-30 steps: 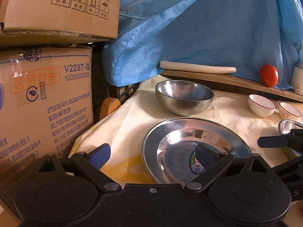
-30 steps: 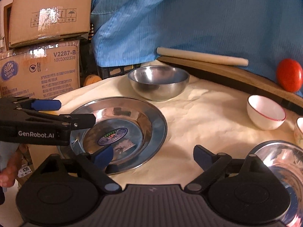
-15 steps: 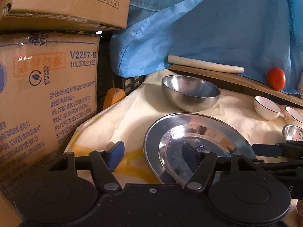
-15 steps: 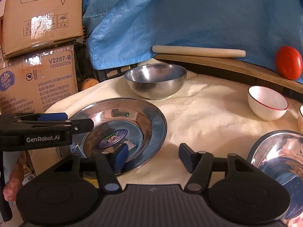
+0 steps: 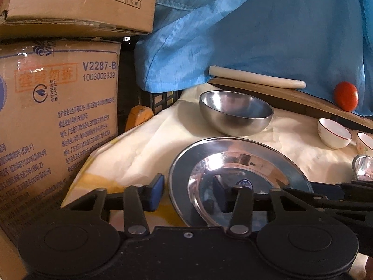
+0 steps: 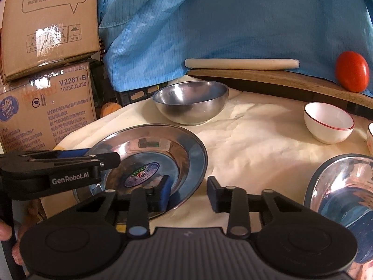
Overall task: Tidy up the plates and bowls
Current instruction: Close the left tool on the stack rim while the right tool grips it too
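Both grippers sit at the near edge of the steel plate, one per side. Left hand-held gripper: jaws have just been closing, the plate's left rim is between them, but the pads still stand apart from it, so no clamp yet. Right hand-held gripper: same story, jaws have just been closing, the plate's right rim runs between them, left pad over the plate well, right pad over bare cloth, gap visible. We judge this as the start of a two-handed lift; the plate lies flat on the cloth-covered tabletop. Nothing reads as organized so far: steel bowl sits alone at the far side, a white red-rimmed bowl far right with a second one cut off at the frame edge, and another steel dish near right, all well apart. So everything is left: grip, lift, then stack plates with plates and bowls with bowls. Where the stack should go, we cannot tell.
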The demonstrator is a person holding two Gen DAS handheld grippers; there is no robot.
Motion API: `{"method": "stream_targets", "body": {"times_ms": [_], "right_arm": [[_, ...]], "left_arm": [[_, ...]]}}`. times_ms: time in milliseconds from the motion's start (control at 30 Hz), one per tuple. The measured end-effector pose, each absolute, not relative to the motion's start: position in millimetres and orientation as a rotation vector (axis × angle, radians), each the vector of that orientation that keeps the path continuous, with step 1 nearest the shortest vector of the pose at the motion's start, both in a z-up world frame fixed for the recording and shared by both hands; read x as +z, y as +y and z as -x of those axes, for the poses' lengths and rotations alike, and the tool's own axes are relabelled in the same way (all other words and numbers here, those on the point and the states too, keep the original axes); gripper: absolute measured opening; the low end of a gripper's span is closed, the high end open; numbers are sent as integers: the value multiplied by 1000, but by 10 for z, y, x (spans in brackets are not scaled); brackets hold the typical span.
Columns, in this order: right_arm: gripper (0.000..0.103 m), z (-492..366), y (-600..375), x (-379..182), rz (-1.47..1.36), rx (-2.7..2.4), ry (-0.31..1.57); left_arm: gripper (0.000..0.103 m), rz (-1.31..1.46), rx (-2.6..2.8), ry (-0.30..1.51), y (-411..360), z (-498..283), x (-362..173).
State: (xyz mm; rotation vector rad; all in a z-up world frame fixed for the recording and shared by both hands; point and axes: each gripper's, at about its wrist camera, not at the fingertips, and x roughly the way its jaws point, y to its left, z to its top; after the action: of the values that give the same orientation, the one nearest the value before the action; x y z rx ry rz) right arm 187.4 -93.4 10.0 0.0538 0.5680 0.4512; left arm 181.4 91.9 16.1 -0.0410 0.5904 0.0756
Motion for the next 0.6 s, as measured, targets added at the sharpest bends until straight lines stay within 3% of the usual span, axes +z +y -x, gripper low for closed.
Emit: {"method": "stream_targets", "body": {"times_ms": [200, 600], "right_arm": [[29, -1844, -940, 105, -52, 410, 550], [28, -1702, -1105, 185, -68, 366, 497]], "left_arm": [[26, 42, 93, 600, 902, -1827, 160], [25, 40, 85, 588, 754, -1780, 265]]}}
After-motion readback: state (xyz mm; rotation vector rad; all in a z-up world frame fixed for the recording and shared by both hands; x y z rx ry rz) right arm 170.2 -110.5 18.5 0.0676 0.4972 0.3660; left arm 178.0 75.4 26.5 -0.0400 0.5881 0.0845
